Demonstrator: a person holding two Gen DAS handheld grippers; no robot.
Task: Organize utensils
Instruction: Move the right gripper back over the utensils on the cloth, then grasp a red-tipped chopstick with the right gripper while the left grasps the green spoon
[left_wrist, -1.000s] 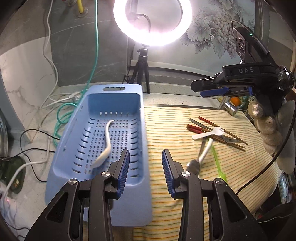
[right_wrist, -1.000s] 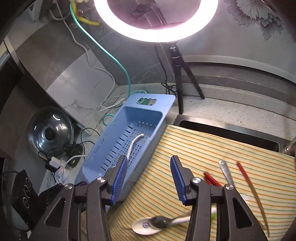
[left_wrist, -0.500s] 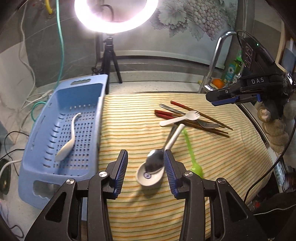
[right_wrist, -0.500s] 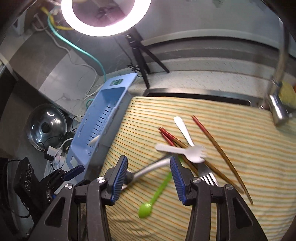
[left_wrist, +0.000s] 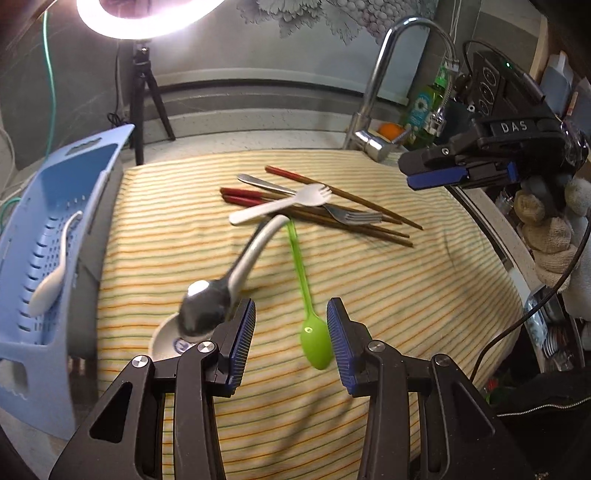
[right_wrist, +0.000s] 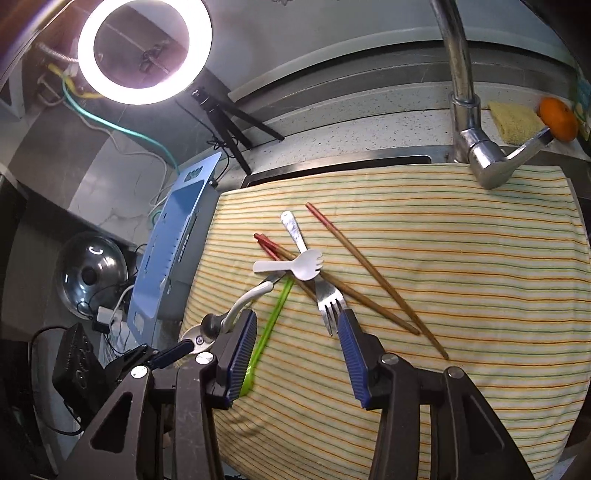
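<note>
On the striped cloth (left_wrist: 388, 295) lie a green plastic spoon (left_wrist: 308, 295), a white spork (left_wrist: 280, 205), a metal fork (left_wrist: 343, 214), several red-tipped chopsticks (left_wrist: 332, 210), and a metal spoon (left_wrist: 207, 306) resting in a white ceramic spoon (left_wrist: 166, 338). My left gripper (left_wrist: 291, 339) is open just above the green spoon's bowl. My right gripper (right_wrist: 297, 354) is open above the fork (right_wrist: 328, 299) and green spoon handle (right_wrist: 273, 314); it also shows at the right in the left wrist view (left_wrist: 458, 173). A blue basket (left_wrist: 40, 236) at left holds a white spoon (left_wrist: 51, 273).
A chrome faucet (right_wrist: 465, 110) stands at the cloth's far edge, with an orange (right_wrist: 557, 118) and sponge beside it. A ring light on a tripod (left_wrist: 144, 74) stands behind. A pot lid (right_wrist: 90, 273) and cables lie left of the basket.
Both grippers swung right from the basket over the cloth. My left gripper now frames the green spoon's bowl; my right gripper has lowered toward the fork.
</note>
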